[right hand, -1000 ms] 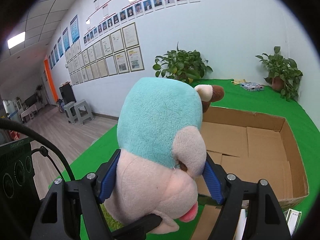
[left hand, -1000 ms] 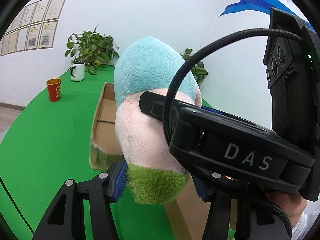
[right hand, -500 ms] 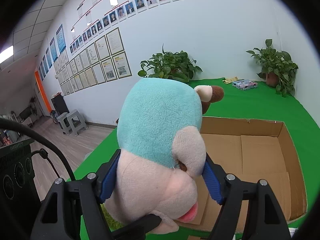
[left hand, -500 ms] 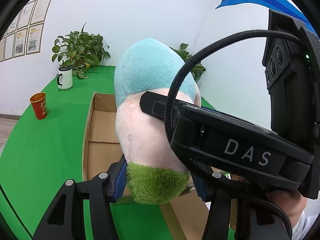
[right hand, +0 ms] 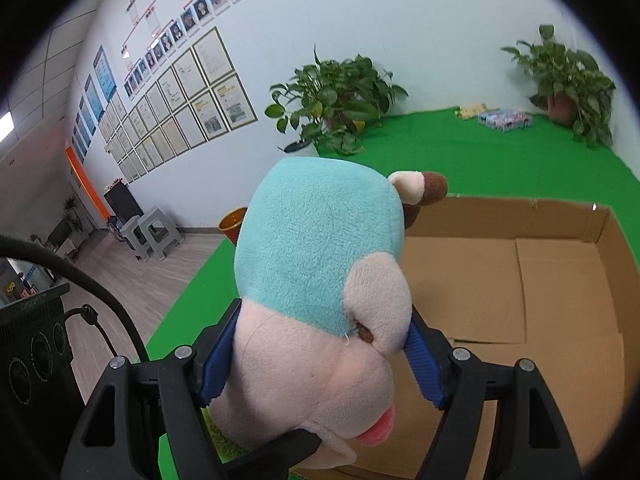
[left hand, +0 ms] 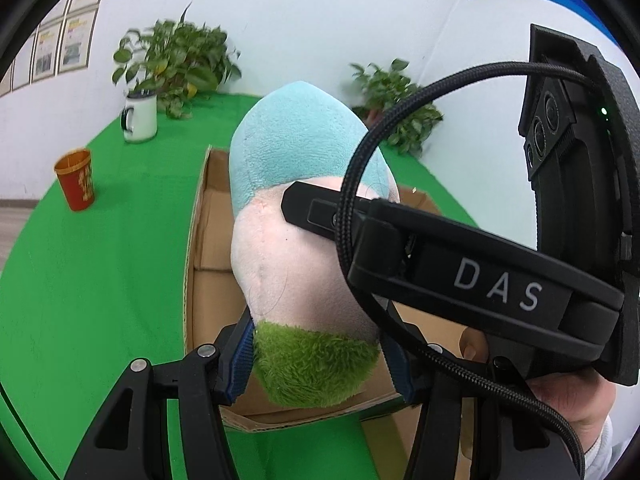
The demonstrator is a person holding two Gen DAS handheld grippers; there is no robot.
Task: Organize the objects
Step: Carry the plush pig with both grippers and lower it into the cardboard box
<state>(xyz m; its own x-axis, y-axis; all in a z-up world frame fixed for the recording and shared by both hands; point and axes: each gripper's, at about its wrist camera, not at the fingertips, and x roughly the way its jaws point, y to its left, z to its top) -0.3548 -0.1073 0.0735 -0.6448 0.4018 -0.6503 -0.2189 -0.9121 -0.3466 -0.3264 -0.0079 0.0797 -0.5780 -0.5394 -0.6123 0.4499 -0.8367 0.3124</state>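
Both grippers clamp one plush toy point(right hand: 320, 280) between them, the left gripper point(left hand: 320, 356) squeezing its green base and the right gripper point(right hand: 320, 360) pinching its pink face. The toy hangs above the open cardboard box point(right hand: 560, 288) on the green table point(left hand: 100, 272), near a red cup point(left hand: 76, 184).

I see a red cup point(left hand: 76, 179) and a white mug point(left hand: 139, 115) on the green table point(left hand: 92, 280). Leafy plants point(right hand: 340, 100) sit by the wall.
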